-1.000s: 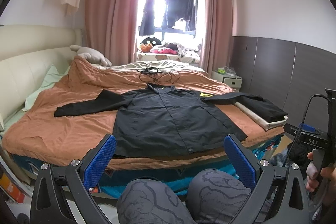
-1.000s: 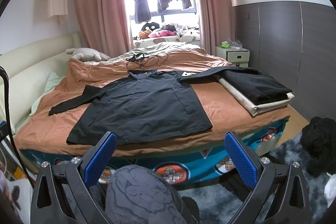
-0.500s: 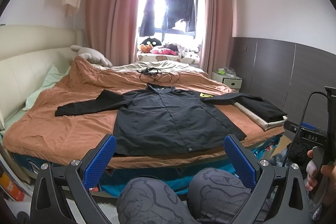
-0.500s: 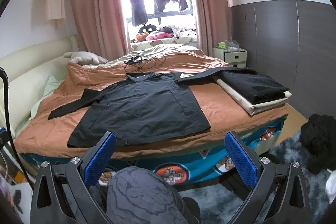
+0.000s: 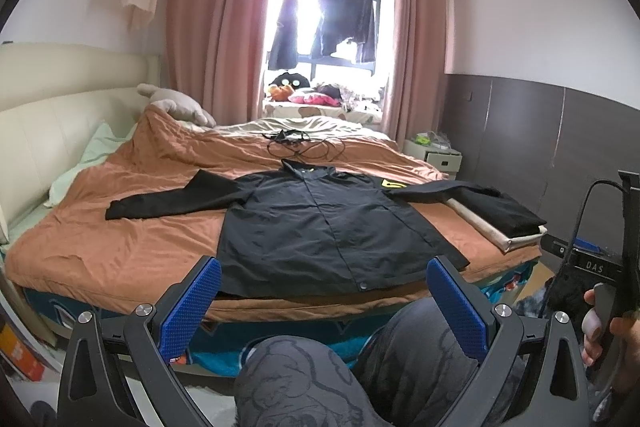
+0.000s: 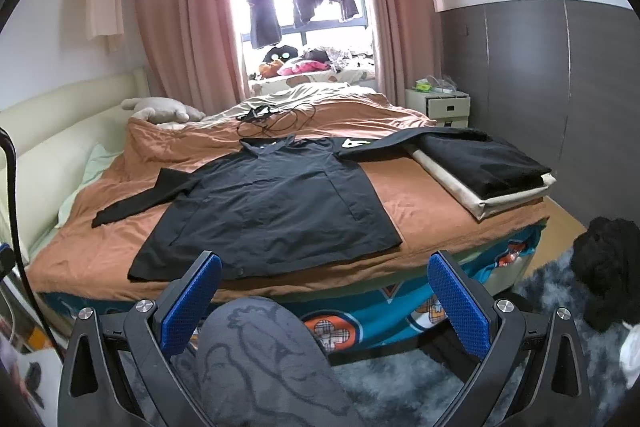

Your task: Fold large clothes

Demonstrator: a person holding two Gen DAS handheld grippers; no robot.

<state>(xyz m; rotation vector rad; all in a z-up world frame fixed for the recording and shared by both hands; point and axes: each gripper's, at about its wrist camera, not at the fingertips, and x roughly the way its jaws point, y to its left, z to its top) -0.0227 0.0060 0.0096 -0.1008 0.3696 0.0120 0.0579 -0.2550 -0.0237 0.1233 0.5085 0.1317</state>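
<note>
Both hand-held grippers, left hand-held gripper (image 5: 323, 303) and right hand-held gripper (image 6: 325, 301), hang released off the bed's (image 5: 120, 259) near edge; folding not yet begun, next reach the black jacket's (image 5: 320, 223) sleeve

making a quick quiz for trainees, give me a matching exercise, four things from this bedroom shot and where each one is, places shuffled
Things:
1. black jacket
2. black cable
3. folded black clothes
4. plush toy

Places:
A. at the head of the bed, by the pink curtain
B. on a beige bundle at the bed's right edge
C. spread flat mid-bed, sleeves out
D. on the blanket just beyond the jacket's collar

Pairs: 1-C, 2-D, 3-B, 4-A
</note>
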